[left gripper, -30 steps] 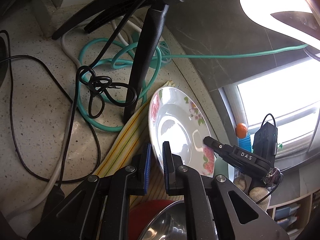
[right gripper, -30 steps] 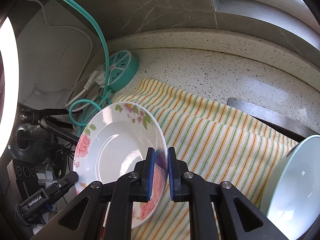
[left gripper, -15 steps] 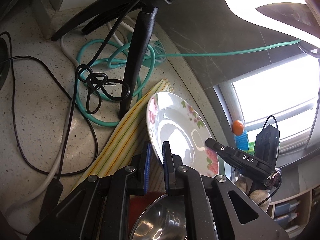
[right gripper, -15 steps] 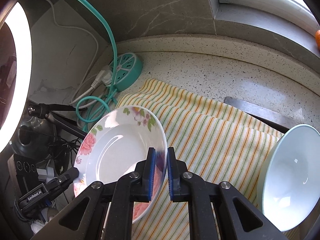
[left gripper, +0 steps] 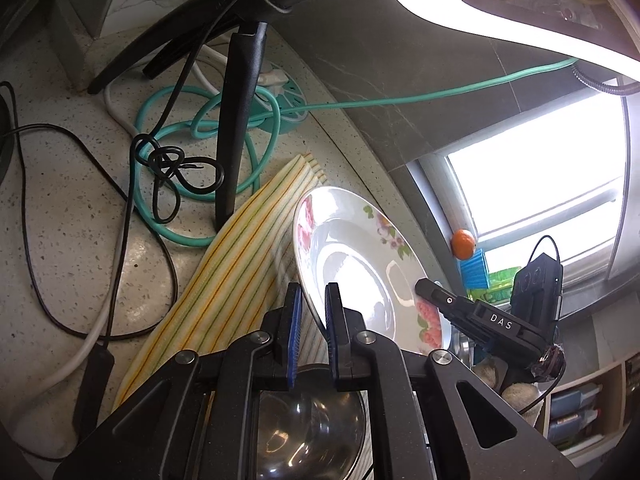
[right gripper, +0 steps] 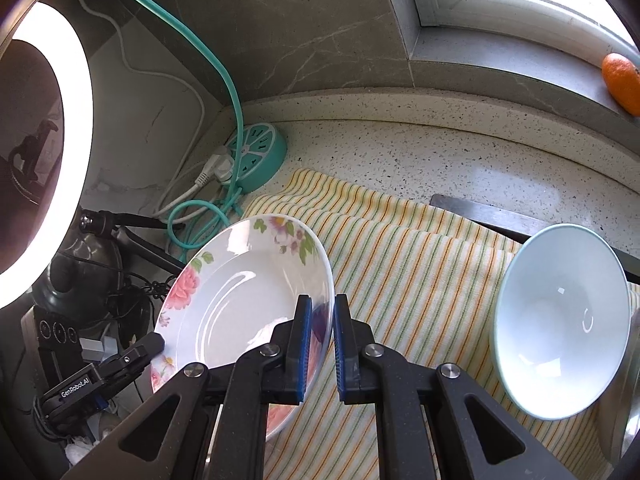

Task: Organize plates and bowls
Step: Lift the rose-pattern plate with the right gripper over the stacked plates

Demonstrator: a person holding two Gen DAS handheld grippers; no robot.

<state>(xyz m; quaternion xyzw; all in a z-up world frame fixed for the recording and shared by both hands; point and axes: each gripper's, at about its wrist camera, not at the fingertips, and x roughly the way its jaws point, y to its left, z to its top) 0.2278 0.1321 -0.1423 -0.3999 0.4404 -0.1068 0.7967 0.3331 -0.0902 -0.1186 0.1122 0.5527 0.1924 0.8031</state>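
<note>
Tilting flatter than a moment ago, the floral plate has moved further out over the striped cloth, and more of the pale blue bowl now shows at the right of the right wrist view. One plate is held by two grippers: the right gripper clamps its blue pads on the rim nearest that camera, and the left gripper clamps the opposite edge, both sets of tongs narrowed onto the plate. The plate is glossy white ceramic, round and shallow, with pink roses and green leaves around its border. Two bowls are visible: the smooth pale blue one tipped on its side on the cloth, and a shiny steel bowl beneath the left gripper. The cloth is ribbed, with yellow and green stripes, lying on a speckled stone counter. One orange sits on the windowsill.
</note>
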